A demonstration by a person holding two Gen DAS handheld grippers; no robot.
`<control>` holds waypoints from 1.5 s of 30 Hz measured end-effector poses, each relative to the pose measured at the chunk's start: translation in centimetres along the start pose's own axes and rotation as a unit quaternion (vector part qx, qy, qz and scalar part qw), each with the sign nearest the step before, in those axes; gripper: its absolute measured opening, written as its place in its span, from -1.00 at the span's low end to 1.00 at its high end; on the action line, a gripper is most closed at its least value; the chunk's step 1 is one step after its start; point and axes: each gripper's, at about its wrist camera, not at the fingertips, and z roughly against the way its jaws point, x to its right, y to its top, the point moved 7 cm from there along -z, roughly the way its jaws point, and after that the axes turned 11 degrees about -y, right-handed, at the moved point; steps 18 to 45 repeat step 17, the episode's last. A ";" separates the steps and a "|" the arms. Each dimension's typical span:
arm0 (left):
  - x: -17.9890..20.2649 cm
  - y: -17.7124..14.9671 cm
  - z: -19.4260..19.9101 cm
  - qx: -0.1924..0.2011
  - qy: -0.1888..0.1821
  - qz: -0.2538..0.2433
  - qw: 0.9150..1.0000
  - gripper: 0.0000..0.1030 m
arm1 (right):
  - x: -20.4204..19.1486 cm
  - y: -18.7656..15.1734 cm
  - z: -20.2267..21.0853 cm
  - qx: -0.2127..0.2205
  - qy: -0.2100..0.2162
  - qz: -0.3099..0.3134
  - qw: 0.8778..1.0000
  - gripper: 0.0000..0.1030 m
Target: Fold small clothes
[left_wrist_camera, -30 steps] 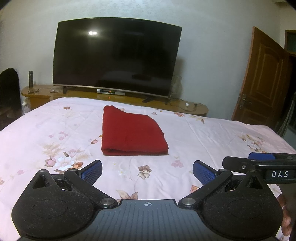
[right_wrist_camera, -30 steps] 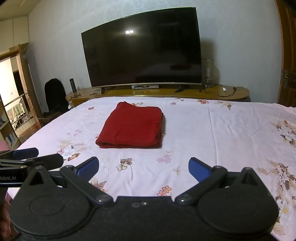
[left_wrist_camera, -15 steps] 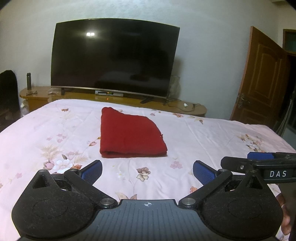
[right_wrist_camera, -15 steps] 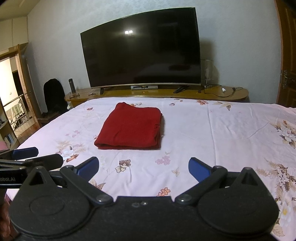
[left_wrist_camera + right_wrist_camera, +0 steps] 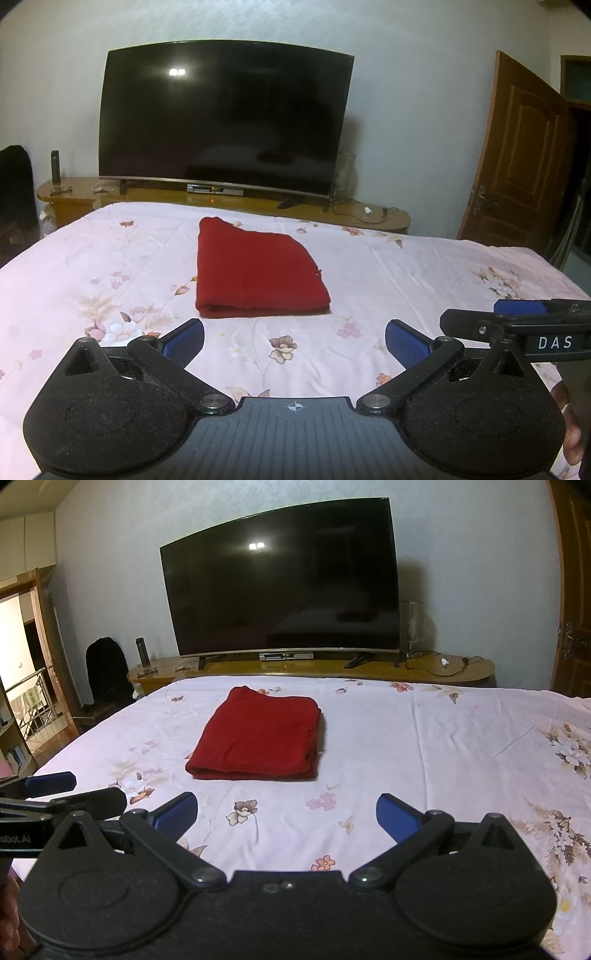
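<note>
A red garment point(image 5: 255, 271) lies folded into a neat rectangle on the pink floral bedspread point(image 5: 110, 266), toward the far middle of the bed; it also shows in the right wrist view point(image 5: 258, 734). My left gripper point(image 5: 294, 341) is open and empty, held above the near part of the bed, short of the garment. My right gripper point(image 5: 286, 814) is open and empty, also short of the garment and apart from it. Each gripper shows at the edge of the other's view.
A large dark TV point(image 5: 225, 118) stands on a low wooden cabinet point(image 5: 388, 218) beyond the bed's far edge. A brown door point(image 5: 517, 155) is at the right. A dark chair point(image 5: 107, 668) and an open doorway point(image 5: 22, 664) are at the left.
Both grippers have drawn back and risen slightly from the folded garment, staying open. The garment has not moved.
</note>
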 end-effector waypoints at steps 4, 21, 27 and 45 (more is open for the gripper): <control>0.2 0.0 0.1 0.001 0.001 -0.001 1.000 1.00 | 0.1 0.0 0.0 0.000 0.000 0.000 1.000 0.99; -0.1 0.2 0.5 0.018 0.013 -0.010 1.000 1.00 | 0.2 0.0 -0.1 0.001 -0.002 0.005 1.000 0.99; -0.1 0.2 0.5 0.018 0.013 -0.010 1.000 1.00 | 0.2 0.0 -0.1 0.001 -0.002 0.005 1.000 0.99; -0.1 0.2 0.5 0.018 0.013 -0.010 1.000 1.00 | 0.2 0.0 -0.1 0.001 -0.002 0.005 1.000 0.99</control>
